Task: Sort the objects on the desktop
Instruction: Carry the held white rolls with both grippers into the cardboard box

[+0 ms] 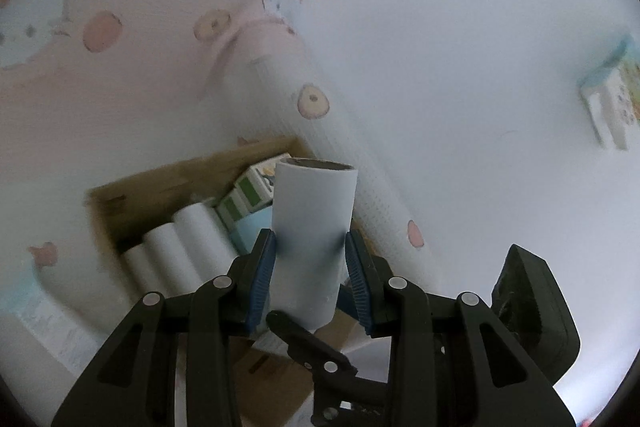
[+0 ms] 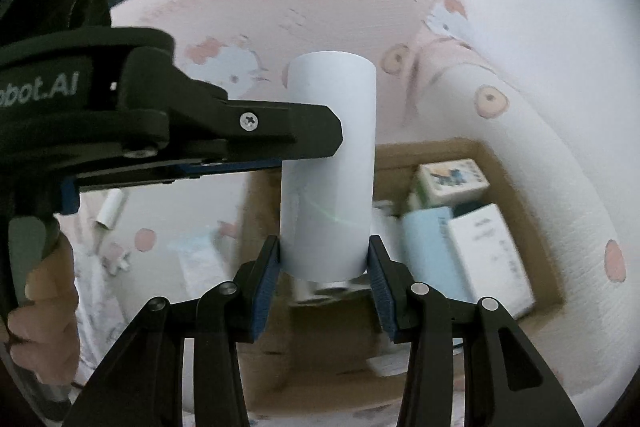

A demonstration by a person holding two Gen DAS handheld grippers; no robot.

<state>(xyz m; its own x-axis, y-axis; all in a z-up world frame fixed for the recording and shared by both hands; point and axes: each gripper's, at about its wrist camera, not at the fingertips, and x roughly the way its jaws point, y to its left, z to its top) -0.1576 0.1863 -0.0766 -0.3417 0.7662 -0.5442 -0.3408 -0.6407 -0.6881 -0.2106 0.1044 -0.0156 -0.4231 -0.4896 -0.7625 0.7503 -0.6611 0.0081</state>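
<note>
A white paper roll [image 1: 314, 223] with a brown core is clamped between the blue pads of my left gripper [image 1: 310, 259], above an open cardboard box [image 1: 132, 203]. The same roll [image 2: 330, 167] shows in the right wrist view, where my right gripper [image 2: 324, 267] is shut on its lower end and my left gripper [image 2: 312, 139] grips its middle from the left. The cardboard box [image 2: 520, 187] lies below and holds white rolls [image 1: 176, 251] and small cartons [image 1: 248, 193].
A pink and white cartoon-print cloth [image 1: 120, 67] covers the surface around the box. A loose small box [image 1: 612, 103] lies at the far right. Another white roll [image 2: 110, 209] lies on the cloth at the left. Cartons [image 2: 488, 255] fill the box's right side.
</note>
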